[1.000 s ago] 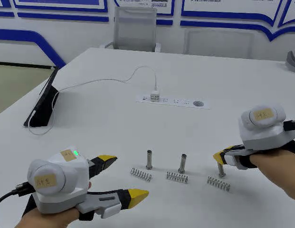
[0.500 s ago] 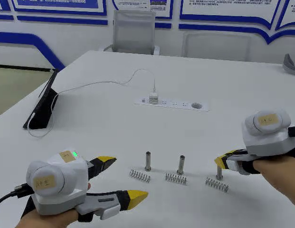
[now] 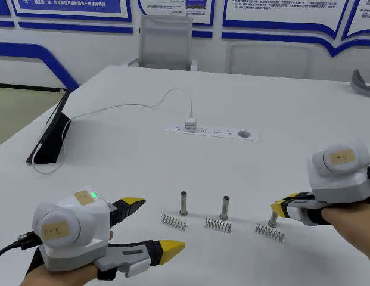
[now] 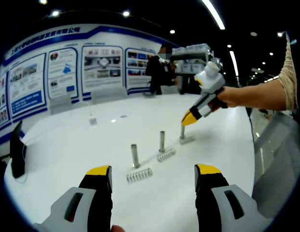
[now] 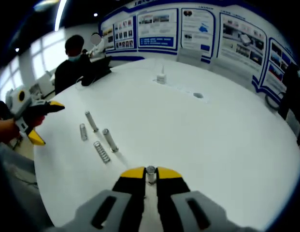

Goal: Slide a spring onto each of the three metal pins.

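Ea. pin (image 3: 183,202) upright, bare; spring (image 3: 173,221) flat beside.

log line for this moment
left gripper open, holding nothing | right gripper shut on right pin | springs flat on table, none fitted

I'm counting three metal pins standing on the one white table (image 3: 143,161) — the left pin (image 3: 183,202), the middle pin (image 3: 224,208) and the right pin (image 3: 272,220). Three springs are lying beside them: the left spring (image 3: 173,221), the middle spring (image 3: 218,225) and the right spring (image 3: 269,232). Two grippers are hovering there — the left gripper (image 3: 156,225) and the right gripper (image 3: 279,208). One power strip (image 3: 211,131) is lying further back, carrying one white plug (image 3: 190,125). One cable (image 3: 113,107) is running toward one dark tablet (image 3: 50,134). Two chairs are standing beyond, a grey chair (image 3: 165,39) and a pale chair (image 3: 265,56).
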Demonstrator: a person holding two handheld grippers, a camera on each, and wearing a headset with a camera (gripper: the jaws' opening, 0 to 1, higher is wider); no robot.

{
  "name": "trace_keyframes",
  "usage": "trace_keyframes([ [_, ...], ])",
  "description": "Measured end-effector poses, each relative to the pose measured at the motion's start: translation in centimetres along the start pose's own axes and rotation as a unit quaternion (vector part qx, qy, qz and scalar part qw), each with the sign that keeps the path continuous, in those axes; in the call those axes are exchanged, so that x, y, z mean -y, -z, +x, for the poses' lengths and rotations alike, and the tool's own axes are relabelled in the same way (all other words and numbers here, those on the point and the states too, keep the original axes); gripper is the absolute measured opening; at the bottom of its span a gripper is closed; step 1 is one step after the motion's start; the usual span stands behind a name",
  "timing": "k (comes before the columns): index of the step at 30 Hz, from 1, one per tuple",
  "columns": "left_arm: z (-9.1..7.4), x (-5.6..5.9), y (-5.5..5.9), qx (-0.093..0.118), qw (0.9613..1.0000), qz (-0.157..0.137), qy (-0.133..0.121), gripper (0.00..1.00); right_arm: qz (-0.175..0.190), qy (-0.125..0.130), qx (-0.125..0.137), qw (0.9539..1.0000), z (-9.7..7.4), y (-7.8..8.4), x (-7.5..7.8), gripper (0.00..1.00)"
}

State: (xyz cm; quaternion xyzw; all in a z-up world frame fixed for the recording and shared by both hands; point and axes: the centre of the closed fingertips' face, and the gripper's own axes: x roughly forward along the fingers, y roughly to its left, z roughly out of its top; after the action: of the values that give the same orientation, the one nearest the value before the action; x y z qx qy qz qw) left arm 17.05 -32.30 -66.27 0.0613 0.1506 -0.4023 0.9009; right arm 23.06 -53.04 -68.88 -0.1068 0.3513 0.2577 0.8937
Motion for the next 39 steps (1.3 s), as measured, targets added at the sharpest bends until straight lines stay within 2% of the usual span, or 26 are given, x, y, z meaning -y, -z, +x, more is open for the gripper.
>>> trace_keyframes([
  [20,0.0,0.2,0.0,-0.001,1.0,0.002,0.003,0.71,-0.017,-0.002,0.007,0.9998,-0.4,0.1,-0.2,0.12],
  [30,0.0,0.4,-0.2,-0.001,1.0,0.004,0.005,0.71,-0.025,-0.006,0.025,0.9993,-1.9,-0.4,-0.5,0.13],
  [39,0.1,0.5,-0.2,0.0,1.0,0.004,0.006,0.71,-0.039,-0.012,0.026,0.9988,-2.6,0.3,-0.7,0.13],
])
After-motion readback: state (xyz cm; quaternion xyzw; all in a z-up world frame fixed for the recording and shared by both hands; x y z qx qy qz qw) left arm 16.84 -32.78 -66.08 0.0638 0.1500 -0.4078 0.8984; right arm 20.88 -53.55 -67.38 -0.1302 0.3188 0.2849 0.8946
